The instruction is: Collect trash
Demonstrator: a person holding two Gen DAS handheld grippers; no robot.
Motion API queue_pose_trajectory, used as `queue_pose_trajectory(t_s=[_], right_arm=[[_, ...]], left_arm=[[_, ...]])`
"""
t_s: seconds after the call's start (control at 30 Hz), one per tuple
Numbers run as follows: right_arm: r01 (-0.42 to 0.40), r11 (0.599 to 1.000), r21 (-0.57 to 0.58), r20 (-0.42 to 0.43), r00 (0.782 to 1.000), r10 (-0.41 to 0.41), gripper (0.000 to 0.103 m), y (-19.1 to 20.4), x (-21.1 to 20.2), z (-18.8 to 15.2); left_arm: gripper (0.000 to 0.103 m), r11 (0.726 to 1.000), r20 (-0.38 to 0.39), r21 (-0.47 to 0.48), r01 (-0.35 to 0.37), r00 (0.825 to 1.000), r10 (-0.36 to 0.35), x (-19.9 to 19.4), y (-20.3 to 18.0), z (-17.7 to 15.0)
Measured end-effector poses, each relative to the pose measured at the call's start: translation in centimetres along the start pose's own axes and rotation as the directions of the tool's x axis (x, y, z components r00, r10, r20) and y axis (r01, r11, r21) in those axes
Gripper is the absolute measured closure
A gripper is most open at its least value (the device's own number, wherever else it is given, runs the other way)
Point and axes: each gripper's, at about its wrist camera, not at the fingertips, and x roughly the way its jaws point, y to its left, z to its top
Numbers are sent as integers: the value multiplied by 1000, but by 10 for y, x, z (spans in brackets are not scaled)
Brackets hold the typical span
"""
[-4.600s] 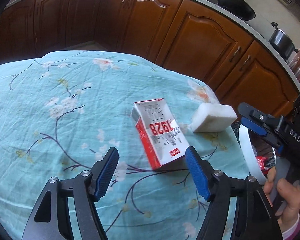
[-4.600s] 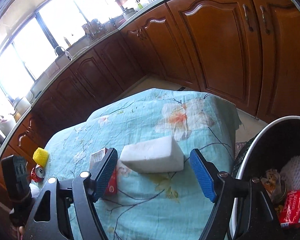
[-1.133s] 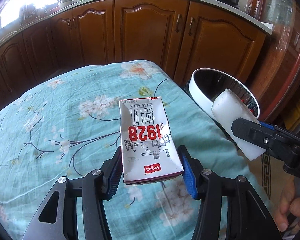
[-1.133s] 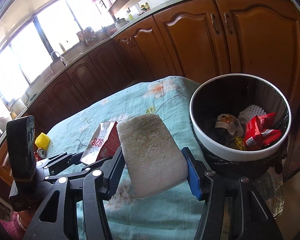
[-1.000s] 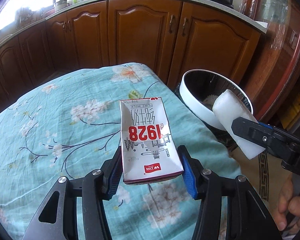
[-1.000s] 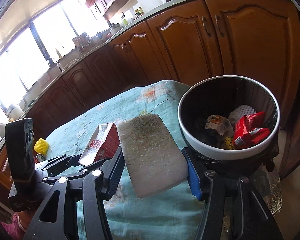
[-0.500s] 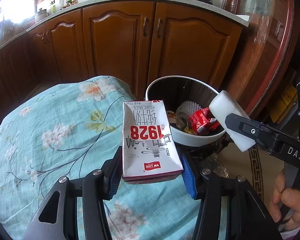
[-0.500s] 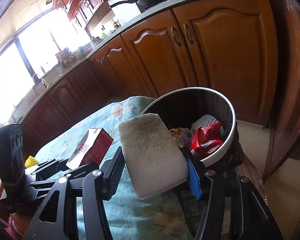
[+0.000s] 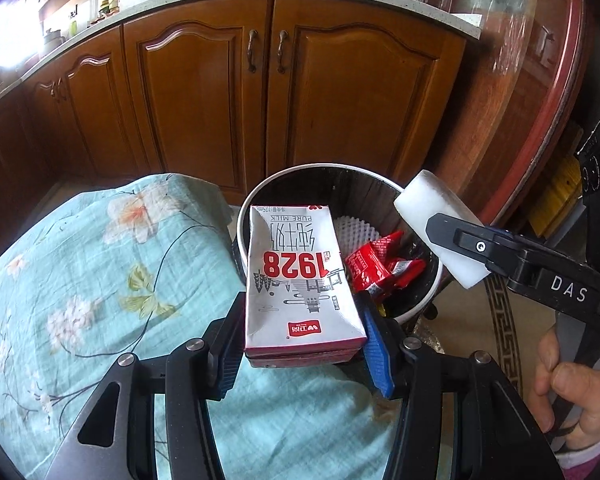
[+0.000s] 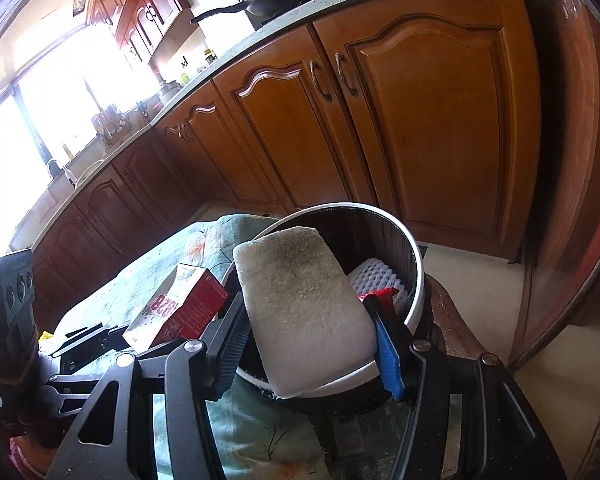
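I am at the drop-off step: both pieces of trash are carried up to the round black waste bin with a white rim [image 9: 426, 300], which stands just beside the table under its teal floral cotton cloth [image 9: 80, 280]. My left gripper [image 9: 302, 344] is clamped on the flat white-and-red cardboard milk carton printed "1928" [image 9: 300, 276], its pads pressing the two narrow sides; the carton's far end hangs over the bin's near rim while its gripped end sits above the cloth. My right gripper [image 10: 312, 340] squeezes the thick white rectangular foam block with a grubby, fibrous top face [image 10: 304, 308], tilted over the bin's mouth.

Next, I judge, each load should go a little further over the opening before the jaws let go, the carton especially, or it may tip back onto the cloth.

The carton is stiff, smooth and creased at one corner. The foam looks light and slightly yielding. Inside the bin lie crinkly red foil wrappers [image 9: 384, 268] and what seems to be white foam netting [image 9: 356, 228], though it is partly hidden.
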Motion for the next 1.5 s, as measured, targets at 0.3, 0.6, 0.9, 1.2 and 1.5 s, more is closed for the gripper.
queue_pose_trajectory(t_s=[0.3,0.6,0.9,1.2,1.5], right_arm=[[18,1000,10,-29,999,-17,45,-13,19,11],[25,1000,6,-56,998,-25,44,-18,35,17],[10,1000,21,-84,996,-8,36,-20,48,22],[-5,998,61,-56,998,8,31,-22,38,19],[-27,995,94,-4,1000,27,23,-11,10,3]], left_arm=[[52,1000,-31,11,4,1000,-4,30,-4,24],[53,1000,-45,9,2,999,-1,49,-6,34],[50,1000,-55,-6,5,998,-5,54,-5,37],[42,998,-31,-47,41,999,-42,33,7,28],[32,992,-13,-124,38,999,-40,8,24,5]])
